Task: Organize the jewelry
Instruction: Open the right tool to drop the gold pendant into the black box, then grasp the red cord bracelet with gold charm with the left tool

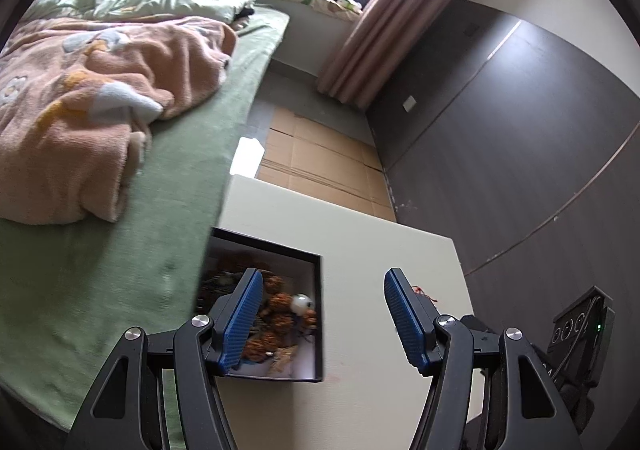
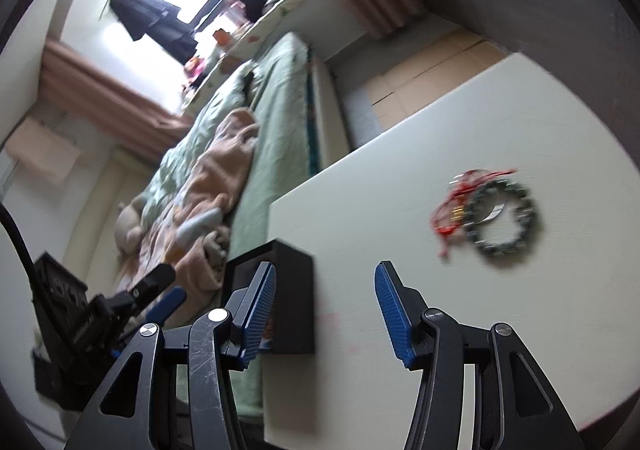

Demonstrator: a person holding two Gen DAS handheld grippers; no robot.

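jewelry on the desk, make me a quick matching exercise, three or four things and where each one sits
Things:
1. black box
2. dark bead bracelet
3. red cord
4. brown beads

Places:
a. inside the box
b. desk corner by the bed
c. bare desk, touching the bracelet's left side in the right wrist view
d. bare desk, right of the box, ring lying flat

Pairs: 1-b, 2-d, 3-c, 4-a

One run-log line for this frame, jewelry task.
left gripper: open, empty | right gripper: open, empty | box: holds beads | bracelet, red cord: loose on table
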